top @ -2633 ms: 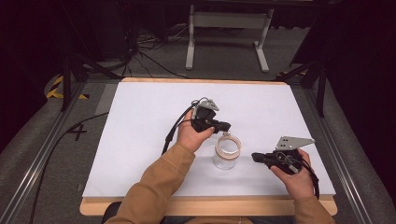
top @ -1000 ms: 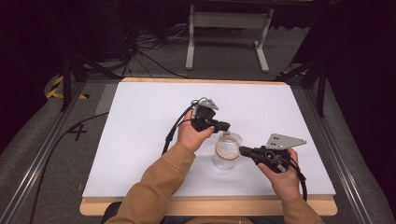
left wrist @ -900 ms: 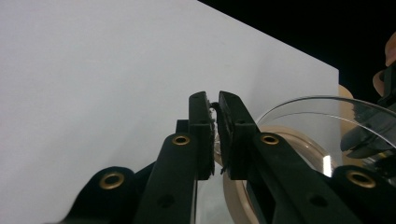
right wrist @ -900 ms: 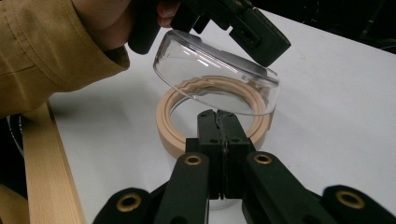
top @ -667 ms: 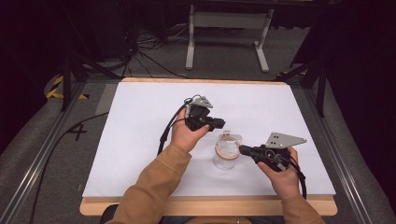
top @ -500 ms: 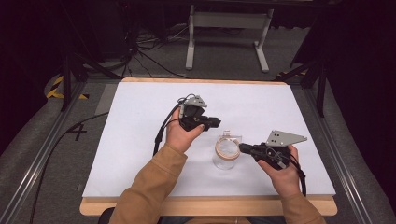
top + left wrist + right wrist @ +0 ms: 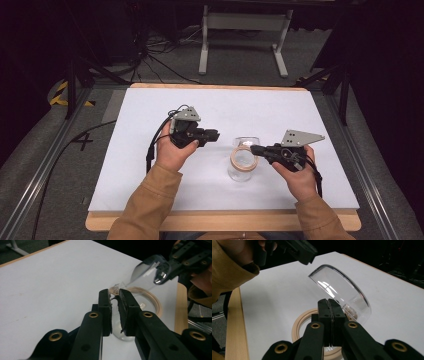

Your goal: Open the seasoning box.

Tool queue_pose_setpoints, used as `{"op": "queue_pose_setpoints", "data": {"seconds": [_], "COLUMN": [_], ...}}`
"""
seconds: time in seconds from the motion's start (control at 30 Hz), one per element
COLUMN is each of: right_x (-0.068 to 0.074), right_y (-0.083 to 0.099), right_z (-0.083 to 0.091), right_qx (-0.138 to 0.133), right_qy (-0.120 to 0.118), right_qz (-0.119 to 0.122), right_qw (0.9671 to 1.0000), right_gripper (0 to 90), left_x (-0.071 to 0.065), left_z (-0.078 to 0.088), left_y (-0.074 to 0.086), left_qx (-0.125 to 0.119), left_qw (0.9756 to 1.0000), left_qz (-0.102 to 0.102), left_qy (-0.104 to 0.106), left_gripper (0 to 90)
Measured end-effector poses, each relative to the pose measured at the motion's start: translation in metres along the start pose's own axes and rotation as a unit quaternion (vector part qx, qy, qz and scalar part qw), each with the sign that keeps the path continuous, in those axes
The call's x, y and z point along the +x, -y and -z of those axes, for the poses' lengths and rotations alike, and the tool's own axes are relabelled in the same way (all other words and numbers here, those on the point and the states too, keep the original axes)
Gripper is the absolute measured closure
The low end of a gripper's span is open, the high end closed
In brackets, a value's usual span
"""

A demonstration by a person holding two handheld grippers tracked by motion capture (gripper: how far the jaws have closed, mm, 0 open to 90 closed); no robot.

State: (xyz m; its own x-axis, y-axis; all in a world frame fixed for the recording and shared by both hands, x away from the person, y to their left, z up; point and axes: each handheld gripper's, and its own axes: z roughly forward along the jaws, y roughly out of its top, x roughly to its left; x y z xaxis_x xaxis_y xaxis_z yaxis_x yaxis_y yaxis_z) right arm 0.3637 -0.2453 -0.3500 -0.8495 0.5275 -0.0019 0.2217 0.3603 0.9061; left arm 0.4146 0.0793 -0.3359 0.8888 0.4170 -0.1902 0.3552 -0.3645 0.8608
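A clear glass jar with a beige seal ring stands on the white table, right of centre. Its hinged glass lid is tilted up. My right gripper reaches in from the right, shut on the lid's near edge. My left gripper hovers a short way left of the jar, pointing at it. Its jaws have just been opening and stand slightly apart with nothing between them. The left gripper view looks over the ring to the raised lid.
The white table top ends in a wooden front edge. A black cable trails from the left gripper. Metal rails run along both sides, and a stand's legs are on the floor beyond.
The right gripper came in from the right to the jar's rim and stayed there. The left gripper drew back to the left, away from the jar, rising a little.
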Motion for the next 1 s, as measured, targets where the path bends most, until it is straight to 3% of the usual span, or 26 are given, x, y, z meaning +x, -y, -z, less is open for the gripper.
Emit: {"op": "queue_pose_setpoints", "data": {"seconds": [0.13, 0.6, 0.87, 1.0], "right_x": [-0.005, -0.023, -0.035, -0.042], "right_y": [-0.003, -0.013, -0.016, -0.014], "right_z": [-0.002, -0.014, -0.023, -0.028], "right_qx": [-0.005, -0.026, -0.023, -0.017], "right_qy": [-0.002, -0.005, 0.008, 0.016], "right_qz": [-0.001, -0.003, 0.000, -0.011], "right_qw": [1.0000, 0.9997, 0.9997, 0.9997], "right_gripper": [90.0, 90.0, 90.0, 90.0], "left_x": [-0.001, -0.002, -0.001, -0.002], "left_z": [0.011, 0.039, 0.055, 0.062], "left_y": [0.005, 0.027, 0.040, 0.043], "left_qx": [-0.010, -0.002, -0.010, -0.010], "left_qw": [0.9999, 0.9987, 0.9975, 0.9967], "left_qz": [0.004, 0.031, 0.041, 0.048], "left_qy": [-0.005, -0.040, -0.058, -0.064], "left_gripper": [79.9, 79.5, 79.3, 79.3]}}
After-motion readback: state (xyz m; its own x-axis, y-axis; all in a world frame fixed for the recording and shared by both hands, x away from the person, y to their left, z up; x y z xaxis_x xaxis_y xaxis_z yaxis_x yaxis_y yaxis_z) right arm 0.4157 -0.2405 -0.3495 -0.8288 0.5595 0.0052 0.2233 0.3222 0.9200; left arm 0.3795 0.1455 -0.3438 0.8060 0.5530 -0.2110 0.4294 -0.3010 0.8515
